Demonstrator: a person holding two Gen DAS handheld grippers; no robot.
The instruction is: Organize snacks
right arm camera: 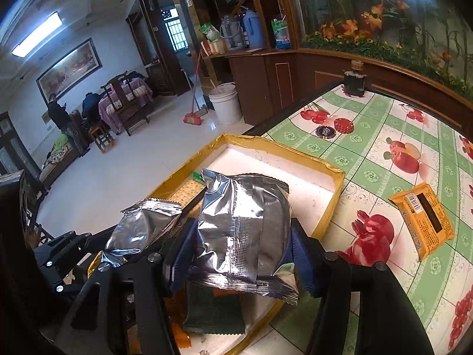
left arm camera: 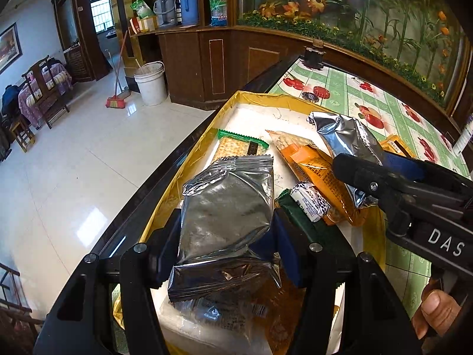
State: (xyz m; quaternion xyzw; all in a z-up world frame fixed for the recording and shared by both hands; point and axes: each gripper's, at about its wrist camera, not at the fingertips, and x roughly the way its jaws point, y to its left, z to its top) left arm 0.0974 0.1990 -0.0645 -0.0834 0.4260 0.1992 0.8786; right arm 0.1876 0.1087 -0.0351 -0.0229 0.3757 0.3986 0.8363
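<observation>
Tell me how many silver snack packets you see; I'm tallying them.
2: one silver packet clamped in the left gripper, another in the right gripper, both above the tray. Others may be hidden.

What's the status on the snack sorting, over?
Left gripper shut on a silver packet. Right gripper shut on another silver packet. Both over the tray. One orange packet outside on the tablecloth.

A glossy white tiled floor [left arm camera: 74, 153] is seen, with a white bucket [left arm camera: 150, 82] stood on it beside a dark wooden cabinet [left arm camera: 192, 65]. Left of the bucket, a broom [left arm camera: 116, 100] is propped. Beyond the bucket, a barred window [left arm camera: 102, 9] is lit. A ceiling lamp [right arm camera: 37, 35] is switched on above a framed painting [right arm camera: 69, 69].
</observation>
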